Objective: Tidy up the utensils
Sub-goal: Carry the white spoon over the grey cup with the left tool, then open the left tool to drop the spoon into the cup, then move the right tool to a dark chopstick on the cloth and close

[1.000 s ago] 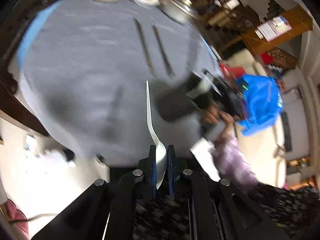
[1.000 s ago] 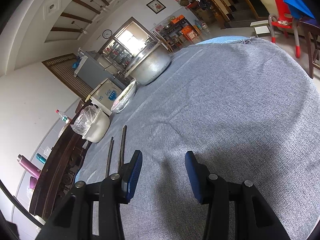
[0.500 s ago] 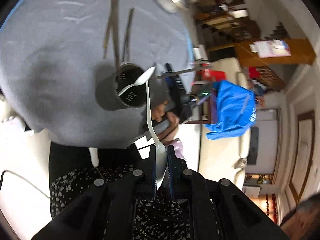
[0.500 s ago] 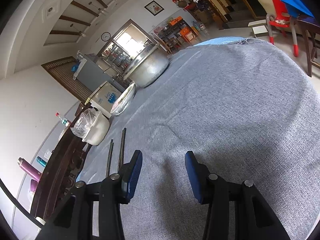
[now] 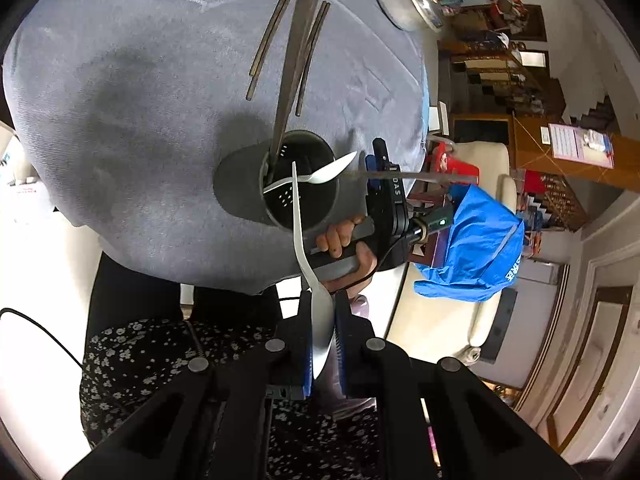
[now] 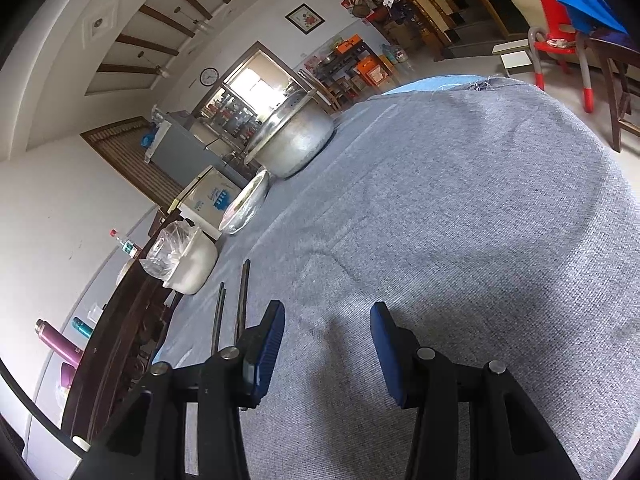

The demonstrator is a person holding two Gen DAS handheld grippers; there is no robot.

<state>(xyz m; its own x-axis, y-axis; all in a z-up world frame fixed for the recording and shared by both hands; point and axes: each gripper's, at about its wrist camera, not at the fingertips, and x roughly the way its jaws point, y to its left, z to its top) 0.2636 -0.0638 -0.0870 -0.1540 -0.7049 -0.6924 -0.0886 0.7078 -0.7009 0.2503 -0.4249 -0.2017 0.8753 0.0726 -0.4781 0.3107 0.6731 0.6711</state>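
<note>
My left gripper (image 5: 322,300) is shut on the bowl of a white spoon (image 5: 297,216), whose handle reaches out over the mouth of the black utensil holder (image 5: 240,184) on the grey cloth. Another white spoon (image 5: 328,172) and a long dark utensil (image 5: 298,40) stand in the holder. Two dark chopsticks (image 5: 272,36) lie on the cloth beyond it. A person's hand holds my right gripper just right of the holder. In the right wrist view my right gripper (image 6: 326,312) is open over bare cloth, with the chopsticks (image 6: 242,300) to its left.
A large metal pot (image 6: 292,136), a steel bowl (image 6: 246,204) and a white pot covered in plastic (image 6: 184,256) stand along the far edge of the grey-clothed table (image 6: 460,200). A red chair (image 6: 560,32) and a blue cloth (image 5: 476,240) are off the table's right side.
The left wrist view has rolled and swung over the holder, so the held spoon's handle now hangs above its mouth. The right gripper has not moved.
</note>
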